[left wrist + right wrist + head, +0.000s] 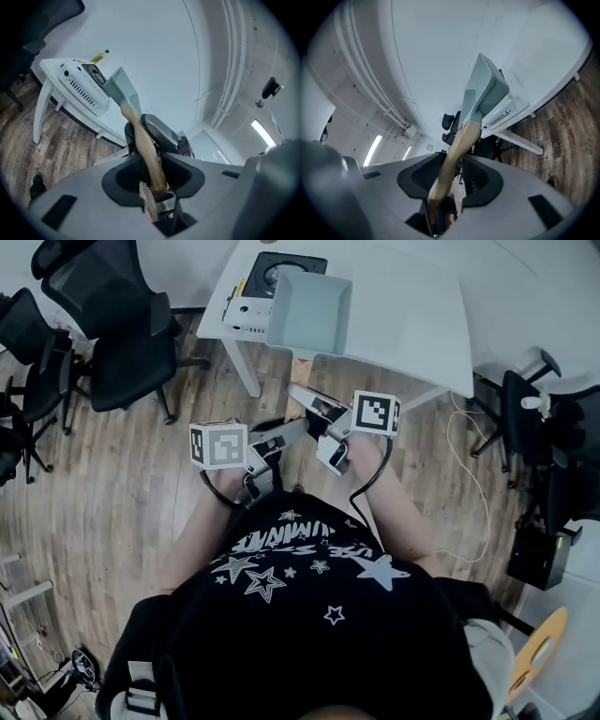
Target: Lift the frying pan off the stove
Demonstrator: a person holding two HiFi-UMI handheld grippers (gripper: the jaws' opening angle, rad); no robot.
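Wooden handle [140,136], clamped by left tongs [152,176] and right tongs [445,187], looks the surest hold on the stiff, probably front-heavy frying pan [309,310] beside the stove [246,317].

White table [412,324], black office chairs [122,343], wood floor [112,507]
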